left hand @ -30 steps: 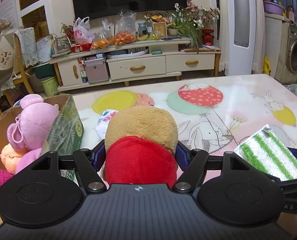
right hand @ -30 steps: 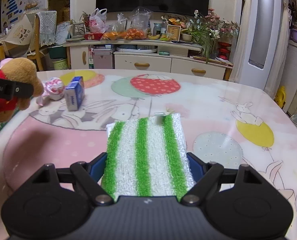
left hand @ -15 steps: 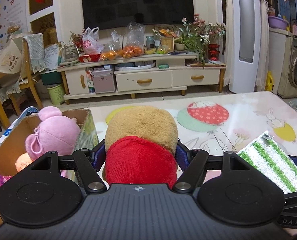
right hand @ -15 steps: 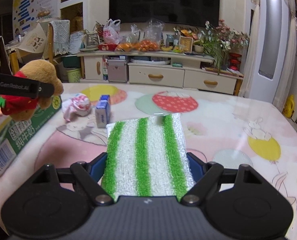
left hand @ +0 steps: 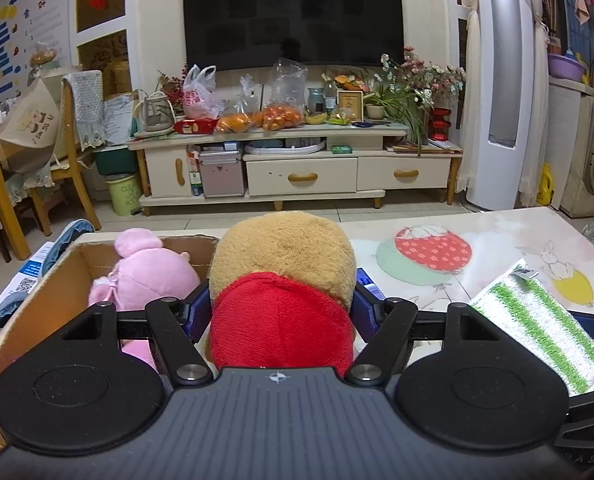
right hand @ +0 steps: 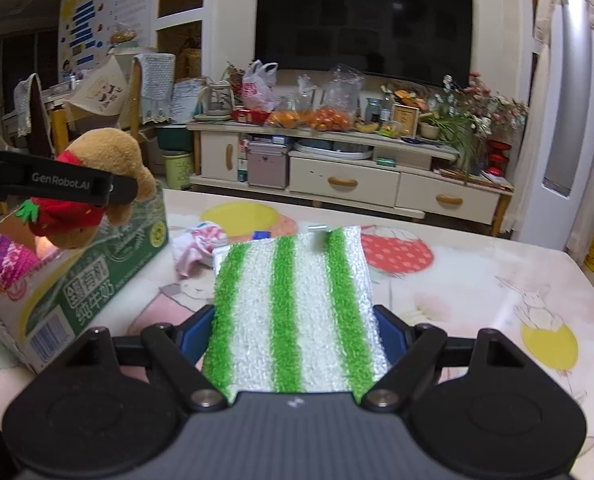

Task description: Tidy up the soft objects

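Left gripper (left hand: 283,308) and right gripper (right hand: 295,332): matte black ribbed housing, two round black discs, angled black linkage arms with silver pivot screws, blue-padded fingers (right hand: 193,330). White "GenRobot.AI" lettering marks the left gripper's side.

Brown and red plush toy (left hand: 283,280) clamped in the left gripper (left hand: 283,304), cardboard box (left hand: 37,304) just left of it, pink plush (left hand: 149,276) inside, green-striped cloth (left hand: 537,324) to its right.

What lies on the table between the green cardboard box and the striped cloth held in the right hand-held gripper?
A crumpled pink-and-white cloth lies there, between the box and the striped cloth, seen in the right wrist view.
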Tool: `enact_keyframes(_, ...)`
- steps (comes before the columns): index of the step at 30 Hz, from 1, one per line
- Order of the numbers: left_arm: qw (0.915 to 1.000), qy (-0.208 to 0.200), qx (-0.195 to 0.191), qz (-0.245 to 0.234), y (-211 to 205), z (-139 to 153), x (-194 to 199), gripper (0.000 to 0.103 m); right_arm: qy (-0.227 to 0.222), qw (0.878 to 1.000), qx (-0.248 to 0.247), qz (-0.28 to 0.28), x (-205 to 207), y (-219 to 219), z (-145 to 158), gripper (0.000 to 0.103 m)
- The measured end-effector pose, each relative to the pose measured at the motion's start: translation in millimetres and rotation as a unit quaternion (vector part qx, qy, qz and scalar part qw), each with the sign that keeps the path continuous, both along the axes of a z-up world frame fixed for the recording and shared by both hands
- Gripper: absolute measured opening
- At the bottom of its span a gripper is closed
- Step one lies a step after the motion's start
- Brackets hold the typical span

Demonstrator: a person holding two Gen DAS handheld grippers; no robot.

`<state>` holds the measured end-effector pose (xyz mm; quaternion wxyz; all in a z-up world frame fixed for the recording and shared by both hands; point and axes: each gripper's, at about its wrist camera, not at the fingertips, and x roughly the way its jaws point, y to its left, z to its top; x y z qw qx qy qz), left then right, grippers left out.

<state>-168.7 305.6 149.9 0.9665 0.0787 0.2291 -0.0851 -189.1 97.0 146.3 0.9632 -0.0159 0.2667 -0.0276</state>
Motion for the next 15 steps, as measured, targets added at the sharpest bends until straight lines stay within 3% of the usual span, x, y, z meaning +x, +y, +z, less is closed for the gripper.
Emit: enact_keyframes(15,0.9986,-0.013,-0.027,0.044,53,24,2,0.086,-0.016,0.998,-0.004,0.067,26,50,18,0.082)
